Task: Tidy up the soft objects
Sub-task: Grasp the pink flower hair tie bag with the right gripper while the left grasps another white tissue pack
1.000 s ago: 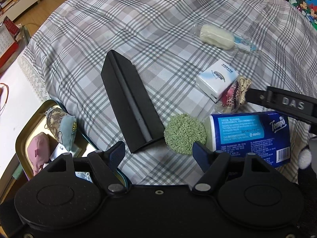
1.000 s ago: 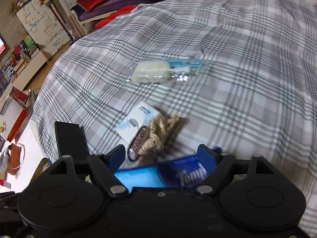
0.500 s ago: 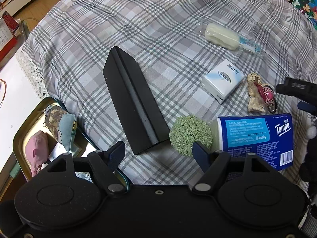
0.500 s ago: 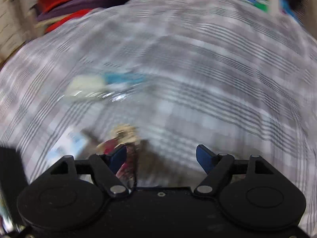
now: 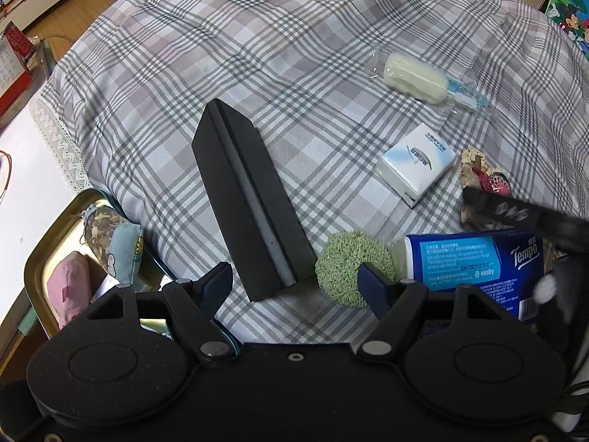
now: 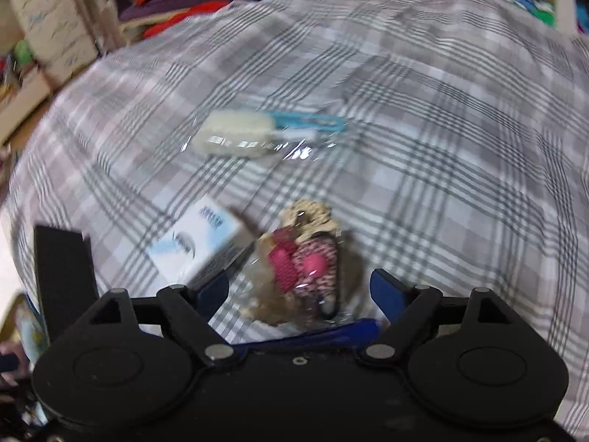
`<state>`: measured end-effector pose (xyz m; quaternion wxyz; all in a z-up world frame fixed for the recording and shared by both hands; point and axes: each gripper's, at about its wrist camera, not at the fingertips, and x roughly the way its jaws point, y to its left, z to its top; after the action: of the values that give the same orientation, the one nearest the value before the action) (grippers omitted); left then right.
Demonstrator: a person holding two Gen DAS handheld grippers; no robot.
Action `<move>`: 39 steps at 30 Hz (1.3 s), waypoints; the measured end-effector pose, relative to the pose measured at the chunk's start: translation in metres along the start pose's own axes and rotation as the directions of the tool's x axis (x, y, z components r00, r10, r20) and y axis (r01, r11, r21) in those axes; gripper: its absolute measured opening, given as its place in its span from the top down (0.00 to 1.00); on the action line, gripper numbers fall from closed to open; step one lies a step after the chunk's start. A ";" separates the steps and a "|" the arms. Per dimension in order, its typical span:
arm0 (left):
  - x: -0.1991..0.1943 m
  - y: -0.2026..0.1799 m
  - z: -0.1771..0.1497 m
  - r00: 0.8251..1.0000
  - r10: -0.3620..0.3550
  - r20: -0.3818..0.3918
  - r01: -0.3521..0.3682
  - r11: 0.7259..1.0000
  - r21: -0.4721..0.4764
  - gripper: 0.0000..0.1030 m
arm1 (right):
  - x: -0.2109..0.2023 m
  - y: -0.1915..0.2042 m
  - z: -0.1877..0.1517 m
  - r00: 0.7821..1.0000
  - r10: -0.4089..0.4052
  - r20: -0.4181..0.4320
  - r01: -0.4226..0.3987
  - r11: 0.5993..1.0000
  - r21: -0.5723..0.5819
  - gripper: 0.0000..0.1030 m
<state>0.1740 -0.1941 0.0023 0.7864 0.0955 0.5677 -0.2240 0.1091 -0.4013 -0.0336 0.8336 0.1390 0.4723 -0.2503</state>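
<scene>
From the left wrist, the left gripper hangs with jaws apart and empty over the plaid cloth, above a black wedge and a nubbly green scrubber. From the right wrist, the right gripper has just been opening its jaws; between them, untouched, lies a small soft toy, beige and crocheted with pink patches, beside a white tissue pack.

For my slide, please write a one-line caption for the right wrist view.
Open right gripper above a small plush keychain on the plaid cloth, beside a tissue pack.
</scene>
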 end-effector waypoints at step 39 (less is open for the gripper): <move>0.065 -0.117 0.074 0.997 0.078 -0.017 -0.076 0.992 0.099 0.31 | 0.014 -0.076 0.001 0.982 -0.137 0.128 0.091 0.945 0.313 0.47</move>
<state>0.1996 -0.3428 -0.0214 0.7828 0.1584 0.5601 -0.2200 0.0736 -0.4694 -0.0449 0.8190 0.2198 0.3718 -0.3778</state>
